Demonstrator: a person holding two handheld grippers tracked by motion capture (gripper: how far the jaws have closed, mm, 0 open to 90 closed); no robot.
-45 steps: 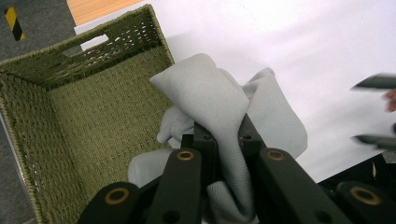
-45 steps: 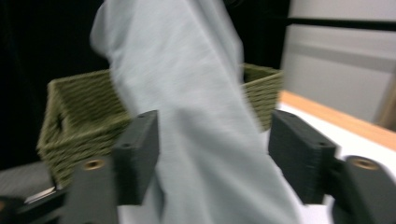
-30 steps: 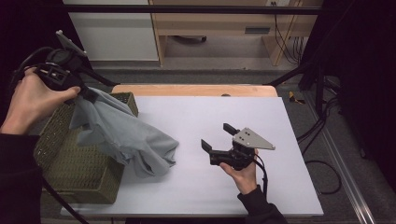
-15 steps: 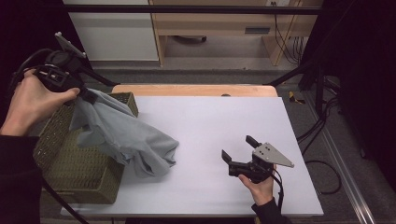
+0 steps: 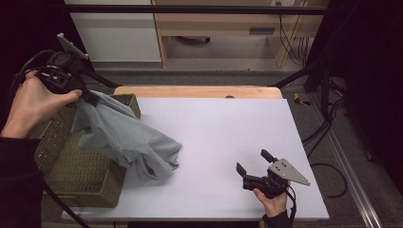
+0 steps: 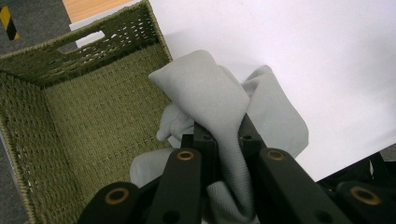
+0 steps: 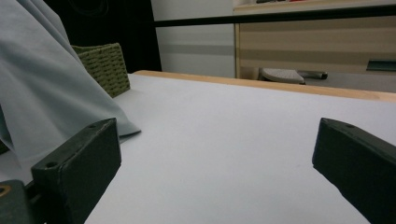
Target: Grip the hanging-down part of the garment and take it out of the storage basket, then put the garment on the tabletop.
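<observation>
Left gripper (image 5: 90,97) pinches soft grey cloth (image 5: 126,140) over green woven basket (image 5: 71,166) for dropping in. Right gripper (image 5: 252,167) wide open, empty.

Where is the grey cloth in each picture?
High view: the grey cloth hangs at the left, from the left gripper down over the basket onto the table.
Left gripper view: the cloth sits in the middle, pinched between the jaws.
Right gripper view: the cloth drapes down the left edge.
Shared landmark: the green woven basket beside the cloth.
</observation>
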